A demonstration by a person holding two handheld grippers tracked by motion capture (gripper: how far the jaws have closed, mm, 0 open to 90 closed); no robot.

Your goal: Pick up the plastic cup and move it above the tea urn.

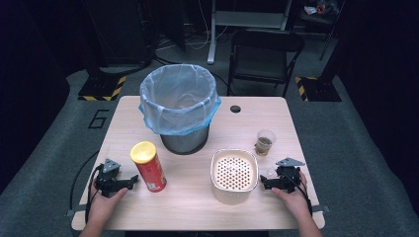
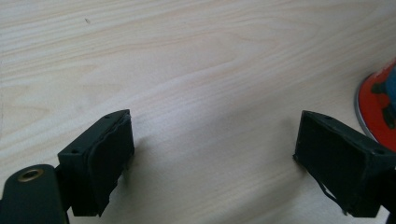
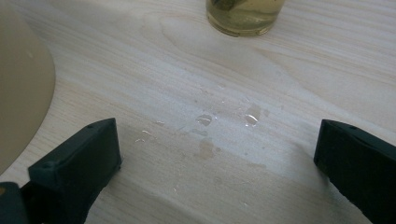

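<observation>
Chip canister (image 1: 148, 166): upright at the table's (image 1: 247, 123) eight o'clock, just beside the left gripper (image 1: 132, 180). Both grippers gape wide, empty. Risk: right gripper (image 1: 265, 183) slipping on spilled droplets (image 3: 205, 119).

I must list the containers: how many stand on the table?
4: the lined bin at the back centre, the red can front left, the beige strainer basket front right, the small cup behind it. None seems hidden.

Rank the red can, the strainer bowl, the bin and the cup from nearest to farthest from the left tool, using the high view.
From the left tool:
1. Red can, just beside it.
2. Strainer bowl, middle front.
3. Bin, at the back.
4. Cup, far right.
</observation>
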